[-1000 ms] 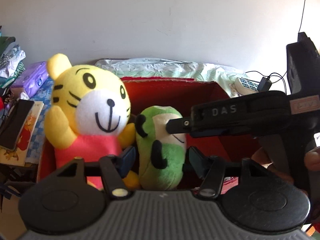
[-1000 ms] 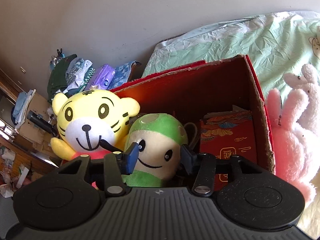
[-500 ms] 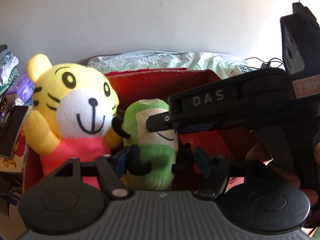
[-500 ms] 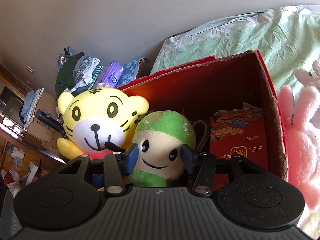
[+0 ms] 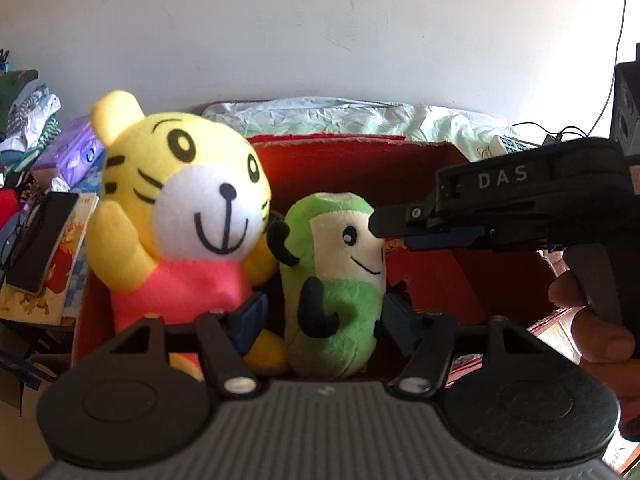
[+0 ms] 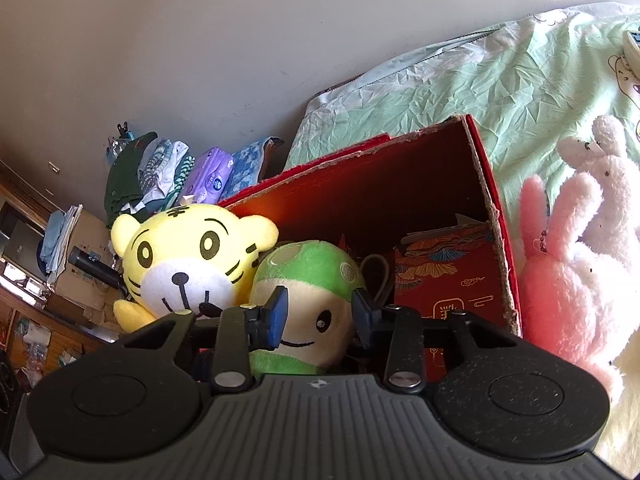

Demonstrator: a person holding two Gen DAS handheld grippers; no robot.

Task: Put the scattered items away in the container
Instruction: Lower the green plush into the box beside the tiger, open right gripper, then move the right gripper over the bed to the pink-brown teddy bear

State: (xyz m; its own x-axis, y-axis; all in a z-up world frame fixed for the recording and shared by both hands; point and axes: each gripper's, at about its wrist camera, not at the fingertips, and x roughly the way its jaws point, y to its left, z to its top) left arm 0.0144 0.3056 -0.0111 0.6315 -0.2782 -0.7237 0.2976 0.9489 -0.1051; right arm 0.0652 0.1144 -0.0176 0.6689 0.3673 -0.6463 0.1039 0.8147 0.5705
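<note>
1. Green and cream plush toy (image 5: 336,280) with a smiling face stands upright inside a red cardboard box (image 5: 400,168).
2. Left gripper (image 5: 324,316) has its blue-padded fingers on either side of the toy's lower body; whether they press it or merely flank it cannot be told.
3. Right gripper (image 6: 318,314) has its two fingers against the sides of the toy's (image 6: 308,300) head, apparently clenched on it; in the left view its black body, marked "DAS", reaches in from the right with its tip at the toy's face.
4. Just left of both claws, a yellow tiger plush (image 5: 180,216) in a pink top stands in the box, touching the green toy.
5. Beyond the right claw, to its right, a red patterned packet (image 6: 448,280) stands inside the box (image 6: 400,184).
6. Right of the box, outside it, a pink and white plush rabbit (image 6: 576,272) lies on a pale green bedsheet (image 6: 460,80).
7. A person's hand (image 5: 592,328) holds the right gripper's handle.
</note>
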